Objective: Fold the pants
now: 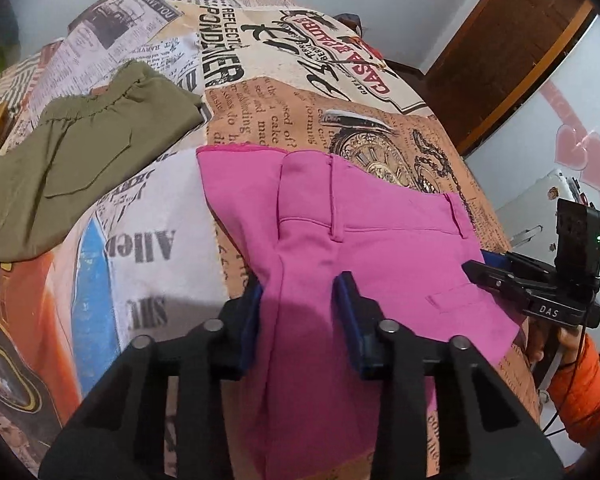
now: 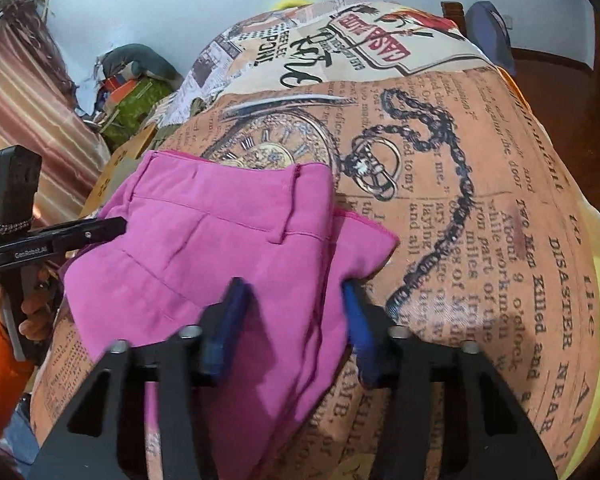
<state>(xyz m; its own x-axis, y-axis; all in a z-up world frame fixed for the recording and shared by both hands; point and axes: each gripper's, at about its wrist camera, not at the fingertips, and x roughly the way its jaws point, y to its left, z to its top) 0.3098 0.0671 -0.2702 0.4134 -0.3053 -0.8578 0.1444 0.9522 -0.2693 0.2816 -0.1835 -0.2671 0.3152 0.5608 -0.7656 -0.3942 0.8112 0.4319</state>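
Pink trousers [image 1: 364, 248] lie waistband-up on a bed covered by a newspaper-print sheet [image 1: 284, 120], close to the near edge of the bed, with belt loops and a welt pocket showing. Olive-green trousers [image 1: 60, 160] lie apart from them toward the bed's left edge, folded over on themselves.

Seen from the left wrist, the left hand-held gripper [image 1: 300, 320] has its blue pads closed narrowly on a gathered ridge of the pink fabric, which runs up between the two fingers and looks pinched. Seen from the right wrist, the right hand-held gripper [image 2: 296, 320] likewise has pink cloth bunched between its blue pads; the left pad presses into the fabric, and the right pad sits at the cloth's edge, so the hold looks closed on a fold.

Each gripper shows at the side of the other's view, reaching in at the trousers' outer edge, held by a hand [image 2: 32, 312] in an orange sleeve [image 1: 580, 392].
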